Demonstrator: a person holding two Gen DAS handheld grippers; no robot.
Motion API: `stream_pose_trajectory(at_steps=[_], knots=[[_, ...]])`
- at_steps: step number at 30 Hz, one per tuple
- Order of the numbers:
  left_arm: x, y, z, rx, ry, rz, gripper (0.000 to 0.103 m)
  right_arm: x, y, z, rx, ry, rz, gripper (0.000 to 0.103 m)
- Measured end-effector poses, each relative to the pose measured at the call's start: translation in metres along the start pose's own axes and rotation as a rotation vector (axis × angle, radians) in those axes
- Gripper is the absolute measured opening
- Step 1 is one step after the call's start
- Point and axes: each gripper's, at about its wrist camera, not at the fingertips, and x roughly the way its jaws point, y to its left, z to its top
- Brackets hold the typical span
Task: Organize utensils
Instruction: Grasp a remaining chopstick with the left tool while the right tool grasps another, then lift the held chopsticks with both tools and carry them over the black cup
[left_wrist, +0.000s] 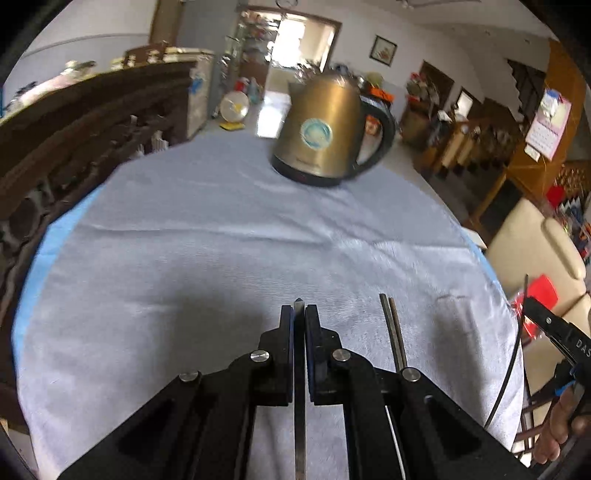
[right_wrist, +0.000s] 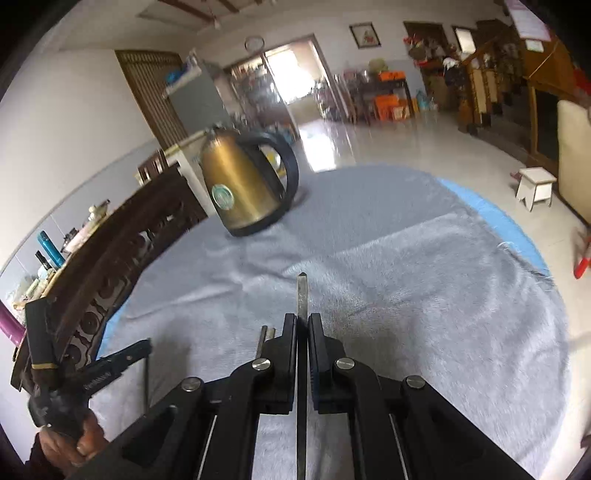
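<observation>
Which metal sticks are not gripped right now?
The pair lying side by side on the grey cloth. The left gripper clamps one stick; the right gripper clamps another stick.

Beyond the tongs (right_wrist: 303, 321), daylight is pouring through a wide doorway (right_wrist: 295, 79) and glaring off the pale tiled floor (right_wrist: 369, 140). White walls (right_wrist: 62, 107) are enclosing the room (a framed picture (right_wrist: 365, 35) hanging right of the doorway), dark carved wooden furniture (right_wrist: 110, 258) standing left, a small white stool (right_wrist: 535, 186) right.
</observation>
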Motion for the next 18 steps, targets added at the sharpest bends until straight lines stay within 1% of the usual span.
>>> stream_pose_trajectory(at_steps=[1, 3, 6, 12, 18], knots=[[-0.012, 0.003, -0.002, -0.009, -0.02, 0.008, 0.006, -0.005, 0.001, -0.002, 0.002, -0.01, 0.001, 0.007], [-0.023, 0.006, -0.004, -0.021, -0.05, 0.017, 0.006, -0.023, 0.006, -0.005, 0.001, -0.045, 0.001, 0.007], [-0.056, 0.008, -0.009, -0.031, -0.117, 0.032, 0.006, -0.054, 0.013, -0.009, -0.013, -0.108, -0.001, 0.007], [-0.108, 0.004, -0.015, -0.059, -0.222, -0.007, 0.005, -0.109, 0.024, -0.019, -0.026, -0.236, -0.007, 0.007], [-0.146, -0.009, -0.026, -0.066, -0.293, -0.064, 0.005, -0.156, 0.034, -0.033, -0.023, -0.35, -0.024, 0.007]])
